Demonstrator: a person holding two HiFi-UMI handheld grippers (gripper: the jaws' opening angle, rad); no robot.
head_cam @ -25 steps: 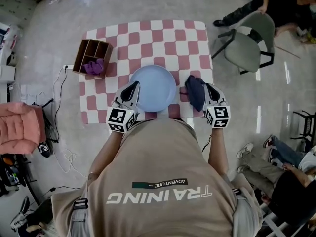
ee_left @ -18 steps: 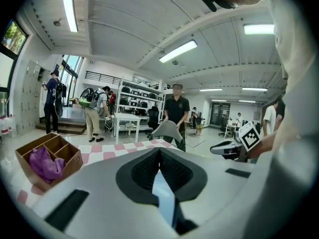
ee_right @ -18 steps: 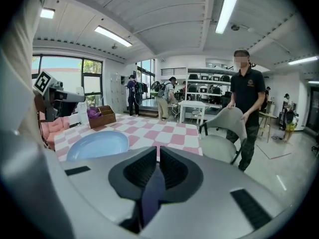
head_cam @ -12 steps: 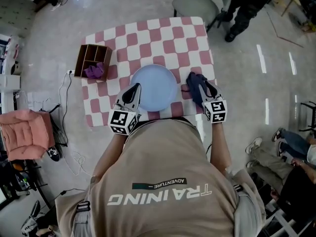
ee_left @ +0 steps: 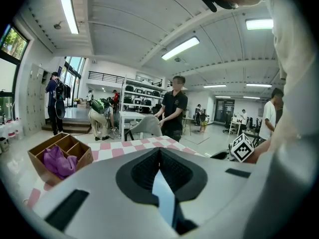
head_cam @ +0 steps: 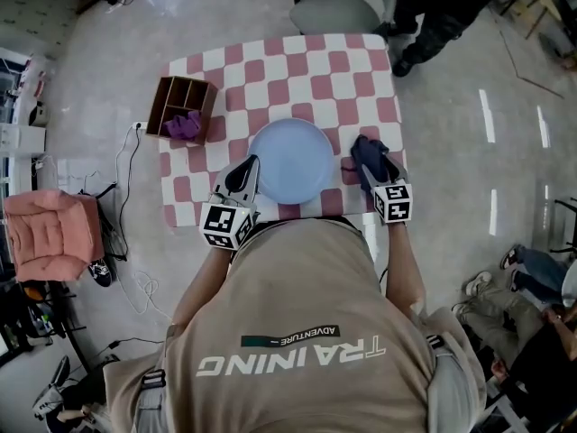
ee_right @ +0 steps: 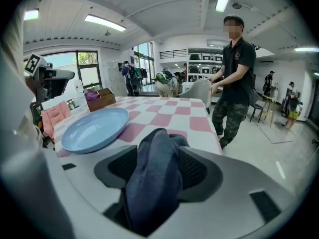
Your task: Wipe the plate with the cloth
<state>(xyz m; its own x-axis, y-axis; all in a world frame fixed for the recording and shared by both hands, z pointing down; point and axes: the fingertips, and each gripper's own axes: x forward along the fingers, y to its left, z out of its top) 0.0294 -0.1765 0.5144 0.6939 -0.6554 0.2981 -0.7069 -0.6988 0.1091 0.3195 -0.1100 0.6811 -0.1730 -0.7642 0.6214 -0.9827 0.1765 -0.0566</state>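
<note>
Plate [head_cam: 290, 159]: round, light blue, shallow, empty, flat on the checkered bench [head_cam: 297, 61], near its front edge, about mid-width. Near-left rim sits between the left gripper [head_cam: 248, 168] jaws, which are closed on it; the rim shows as a thin blue sliver there [ee_left: 163, 198].

Cloth [head_cam: 368, 156]: dark navy, bunched and creased, just right of the plate, apart from it. It lies between the right gripper [head_cam: 377, 165] jaws, which are opening, with folds filling the gap [ee_right: 154, 178].

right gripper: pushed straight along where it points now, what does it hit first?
Right gripper: the dark cloth sits between its opening jaws, then probably the checkered table beyond. The plate lies left of that line.
</note>
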